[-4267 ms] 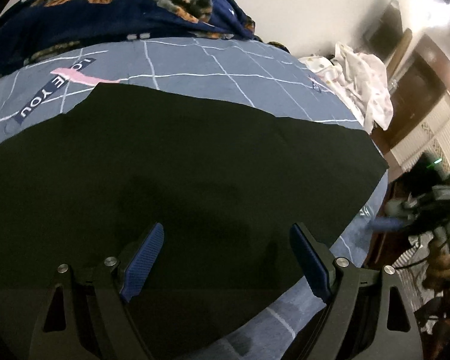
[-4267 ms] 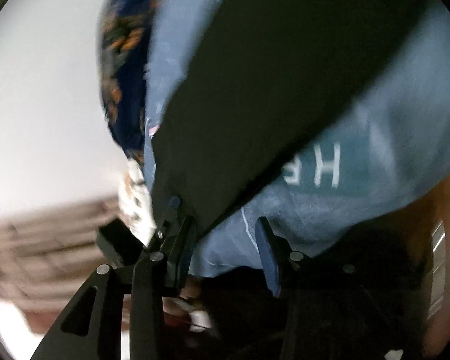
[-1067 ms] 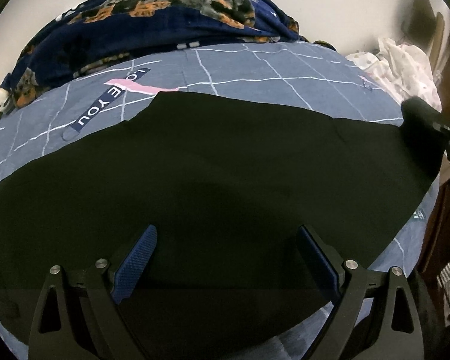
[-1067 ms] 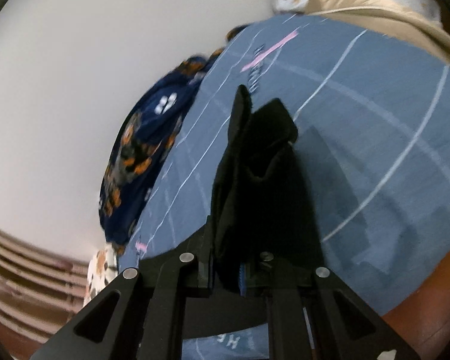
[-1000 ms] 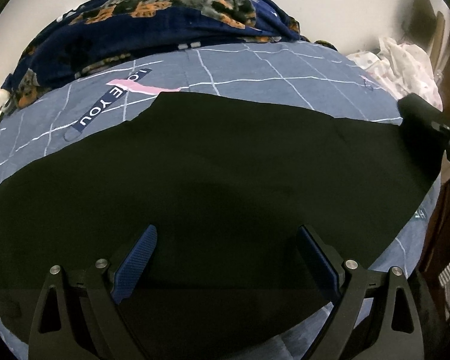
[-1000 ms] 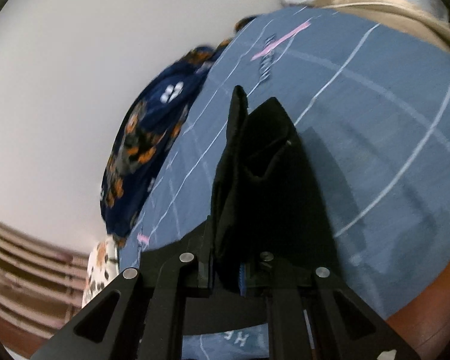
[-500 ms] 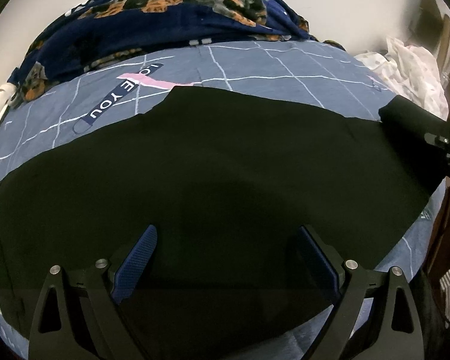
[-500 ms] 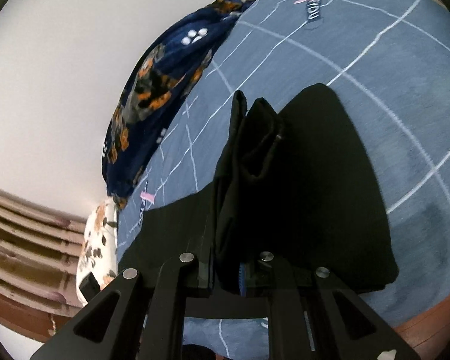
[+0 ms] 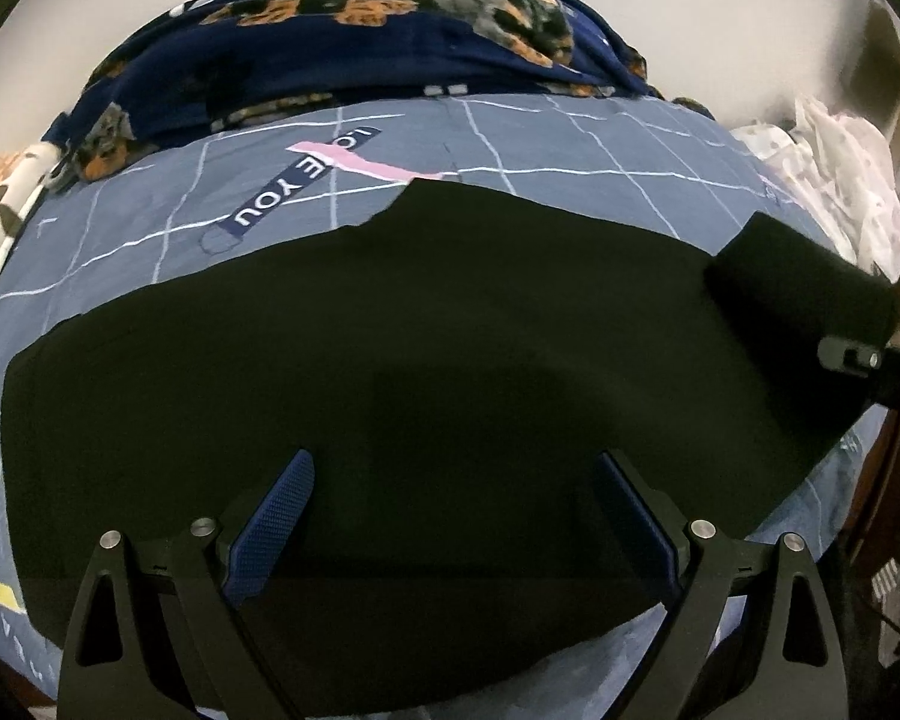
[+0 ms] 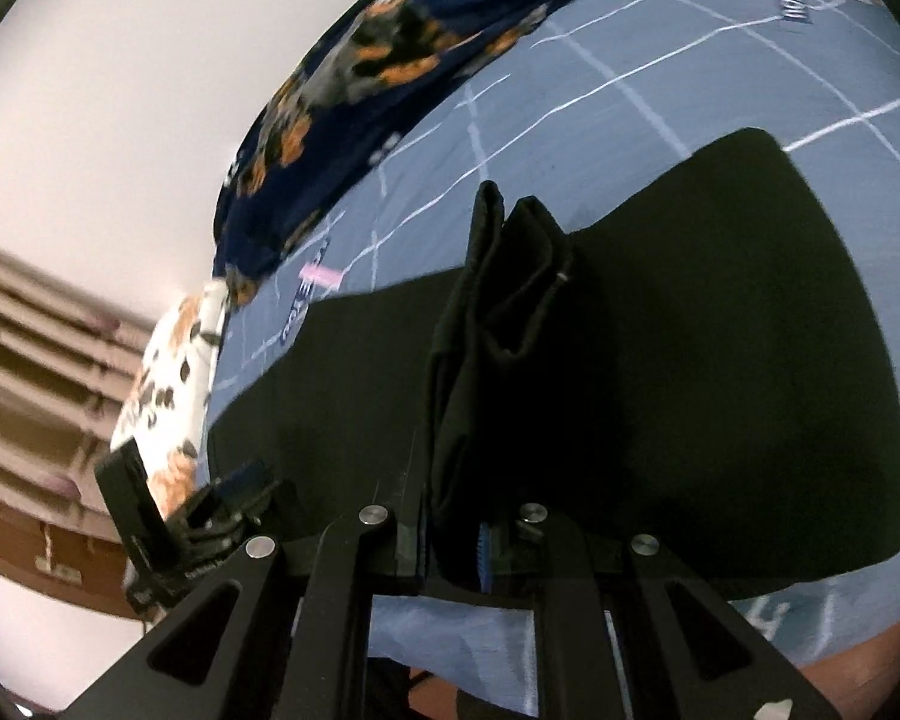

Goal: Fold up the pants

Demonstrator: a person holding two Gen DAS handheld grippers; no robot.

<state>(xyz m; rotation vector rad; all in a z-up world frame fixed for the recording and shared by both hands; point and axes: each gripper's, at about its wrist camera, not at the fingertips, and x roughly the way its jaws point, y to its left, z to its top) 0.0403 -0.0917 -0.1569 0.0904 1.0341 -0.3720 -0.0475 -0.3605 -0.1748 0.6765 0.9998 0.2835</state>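
- Across the grey-blue bedsheet, the black pants lie spread flat, filling the middle of the left wrist view from about 9 o'clock to 3 o'clock.
- Left gripper hovers over the near part of the pants, its jaws wide apart with nothing between the blue pads; whether they touch the cloth is hard to tell against the black.
- Right gripper has its jaws narrow and clamped on a bunched end of the pants, which stands up in a thick fold ahead of the fingers.
- From the left wrist view, that raised end and the right gripper sit at about 3 o'clock.
- A navy dog-print blanket is heaped at 12 o'clock along the far edge of the sheet.
- White patterned cloth lies at about 2 o'clock, beside the sheet's corner.
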